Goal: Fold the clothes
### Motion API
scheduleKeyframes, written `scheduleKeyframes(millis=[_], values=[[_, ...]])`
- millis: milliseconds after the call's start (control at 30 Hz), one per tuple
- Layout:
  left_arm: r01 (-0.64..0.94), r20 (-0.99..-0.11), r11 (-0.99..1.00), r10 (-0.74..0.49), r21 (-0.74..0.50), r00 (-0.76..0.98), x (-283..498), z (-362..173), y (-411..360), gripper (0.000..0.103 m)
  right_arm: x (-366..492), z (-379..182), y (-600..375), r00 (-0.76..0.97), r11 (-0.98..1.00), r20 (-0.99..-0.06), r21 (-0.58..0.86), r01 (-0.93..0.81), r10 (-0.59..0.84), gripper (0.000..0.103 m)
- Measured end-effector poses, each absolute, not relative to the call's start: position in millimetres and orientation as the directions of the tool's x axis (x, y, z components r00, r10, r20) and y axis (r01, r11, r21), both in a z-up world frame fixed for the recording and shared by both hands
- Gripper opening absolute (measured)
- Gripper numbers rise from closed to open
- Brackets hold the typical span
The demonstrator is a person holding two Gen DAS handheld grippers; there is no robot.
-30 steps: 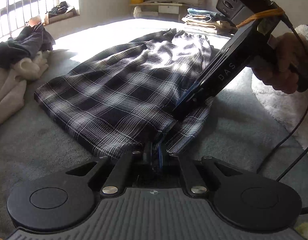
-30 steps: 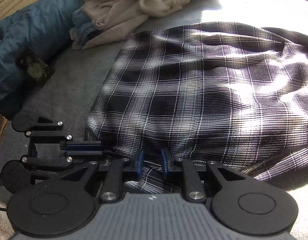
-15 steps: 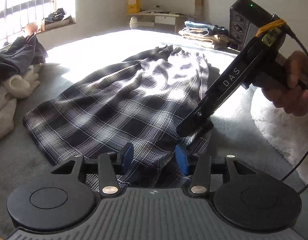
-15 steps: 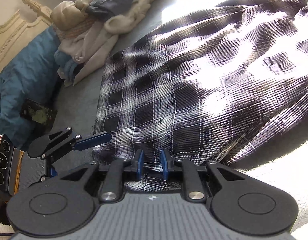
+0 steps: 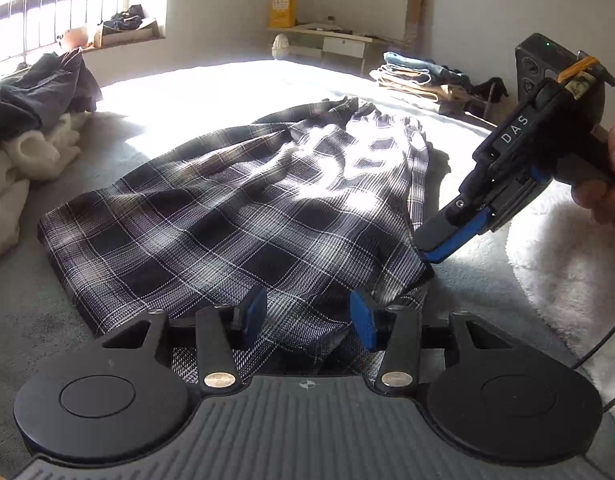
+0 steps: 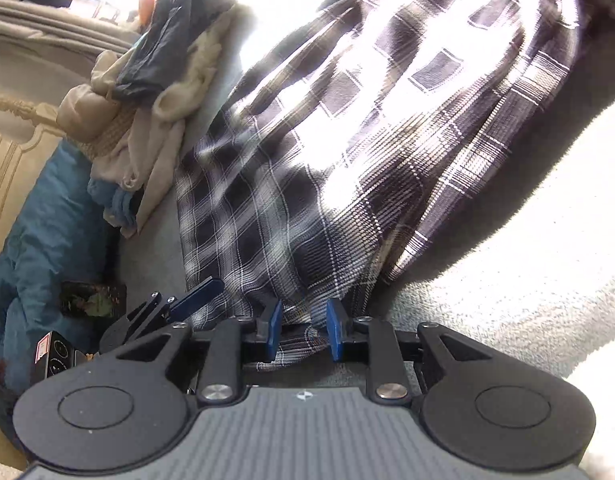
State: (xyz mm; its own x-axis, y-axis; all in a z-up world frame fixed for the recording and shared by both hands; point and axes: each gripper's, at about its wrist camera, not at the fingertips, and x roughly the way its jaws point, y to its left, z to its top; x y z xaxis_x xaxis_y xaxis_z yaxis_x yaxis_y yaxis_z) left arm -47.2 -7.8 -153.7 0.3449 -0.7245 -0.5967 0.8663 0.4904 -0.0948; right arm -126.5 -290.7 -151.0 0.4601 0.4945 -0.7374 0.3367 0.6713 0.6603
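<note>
The black-and-white plaid pleated skirt (image 5: 243, 208) lay spread flat on the grey bed cover (image 5: 35, 320), its hem toward me and its gathered waistband at the far end in bright sunlight. My left gripper (image 5: 307, 316) had its blue pads standing well apart over the near hem; the cloth lay between and under them, and neither pad pressed on it. My right gripper (image 6: 303, 330) was tilted over sideways at the skirt's near right corner, its jaws opening, with a bunched fold of the plaid cloth (image 6: 307, 200) still passing between the blue pads (image 6: 273, 330). I could not tell whether that fold still touched them. In the left view my right hand (image 5: 611, 184) gripped the handle of that tool, whose tip sat just at the skirt's right edge. A heap of cream and dark clothes (image 5: 31, 128) lay to the left of the skirt, and a white fluffy rug (image 5: 563, 264) to its right. Folded garments (image 5: 419, 76) were stacked on the far side.
</note>
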Motion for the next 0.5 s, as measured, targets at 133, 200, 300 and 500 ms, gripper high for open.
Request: scheduleKeyframes(millis=[133, 200, 300, 500], values=[[0.866, -0.585, 0.491, -0.732, -0.098, 0.349, -43, -155, -18, 0.046, -135, -171, -299, 0.443, 0.613, -0.757, 0.650, 0.448, 0.480, 0.028], [0.868, -0.582, 0.486, -0.735, -0.096, 0.347, -42, -156, -24, 0.046, -136, -179, -298, 0.442, 0.594, -0.744, 0.667, 0.450, 0.501, 0.028], [0.870, -0.583, 0.482, -0.738, -0.103, 0.339, -40, -158, -30, 0.046, -135, -182, -288, 0.422, 0.601, -0.735, 0.677, 0.425, 0.531, 0.028], [0.872, -0.592, 0.475, -0.739, -0.121, 0.321, -36, -164, -38, 0.046, -128, -184, -270, 0.449, 0.603, -0.715, 0.696, 0.390, 0.536, 0.028]])
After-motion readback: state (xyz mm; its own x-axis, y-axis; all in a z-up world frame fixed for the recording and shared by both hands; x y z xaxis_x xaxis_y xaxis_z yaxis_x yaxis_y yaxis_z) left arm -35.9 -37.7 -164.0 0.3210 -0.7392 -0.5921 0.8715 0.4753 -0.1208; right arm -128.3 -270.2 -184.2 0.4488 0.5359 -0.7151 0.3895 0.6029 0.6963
